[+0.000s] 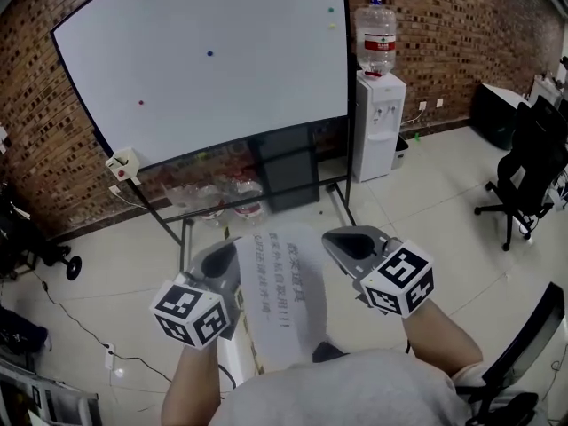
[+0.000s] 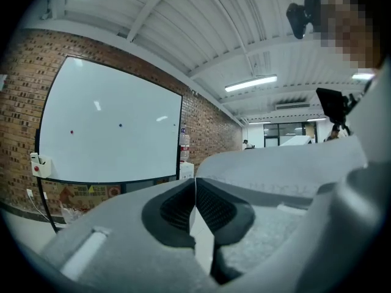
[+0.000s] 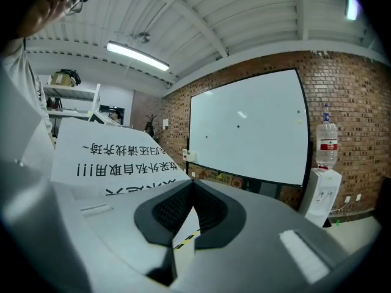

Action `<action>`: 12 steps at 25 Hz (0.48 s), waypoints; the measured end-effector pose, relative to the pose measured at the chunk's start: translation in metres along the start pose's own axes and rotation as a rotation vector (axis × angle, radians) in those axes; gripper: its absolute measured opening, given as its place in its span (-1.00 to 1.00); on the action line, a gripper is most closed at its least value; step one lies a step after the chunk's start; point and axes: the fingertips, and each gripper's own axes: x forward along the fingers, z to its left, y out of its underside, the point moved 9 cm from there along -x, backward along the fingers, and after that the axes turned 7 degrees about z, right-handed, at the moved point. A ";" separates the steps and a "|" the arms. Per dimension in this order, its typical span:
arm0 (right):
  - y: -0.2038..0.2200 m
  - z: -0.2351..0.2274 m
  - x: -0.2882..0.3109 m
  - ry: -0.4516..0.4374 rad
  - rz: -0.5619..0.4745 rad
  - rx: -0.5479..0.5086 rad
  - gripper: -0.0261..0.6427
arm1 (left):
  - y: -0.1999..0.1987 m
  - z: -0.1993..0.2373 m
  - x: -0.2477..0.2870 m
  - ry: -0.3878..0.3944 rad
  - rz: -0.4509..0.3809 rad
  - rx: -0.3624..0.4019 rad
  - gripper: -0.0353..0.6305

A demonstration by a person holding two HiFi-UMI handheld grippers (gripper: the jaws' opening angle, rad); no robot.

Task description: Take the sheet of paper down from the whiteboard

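Note:
The sheet of paper (image 1: 280, 300) with printed black characters is off the whiteboard (image 1: 204, 60) and hangs between my two grippers, close to the person's chest. My left gripper (image 1: 234, 259) is shut on its left edge and my right gripper (image 1: 327, 236) is shut on its upper right corner. In the left gripper view the sheet (image 2: 275, 170) spreads to the right from the closed tips of the left gripper (image 2: 195, 185). In the right gripper view the paper (image 3: 104, 151) lies to the left of the shut right gripper (image 3: 192, 185). The board (image 3: 250, 127) stands some way ahead and carries only a few small magnets.
A water dispenser (image 1: 377, 122) with a bottle on top stands right of the board. An office chair (image 1: 528, 176) is at the far right. The board's metal stand (image 1: 186, 229) and clutter sit under it by the brick wall. Cables trail over the floor at the left.

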 end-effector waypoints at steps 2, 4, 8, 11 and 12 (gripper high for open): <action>0.003 0.025 -0.009 0.001 -0.006 -0.013 -0.92 | 0.007 -0.010 -0.024 -0.001 -0.015 0.008 -0.89; 0.003 0.042 -0.014 0.006 -0.009 -0.021 -0.92 | 0.011 -0.016 -0.042 0.001 -0.022 0.014 -0.89; -0.001 0.058 -0.016 0.000 -0.013 -0.036 -0.92 | 0.011 -0.021 -0.059 0.000 -0.028 0.018 -0.89; -0.001 0.062 -0.018 0.002 -0.013 -0.041 -0.92 | 0.011 -0.024 -0.066 -0.009 -0.039 0.019 -0.89; -0.001 0.063 -0.019 0.002 -0.015 -0.040 -0.92 | 0.012 -0.024 -0.068 -0.012 -0.041 0.019 -0.89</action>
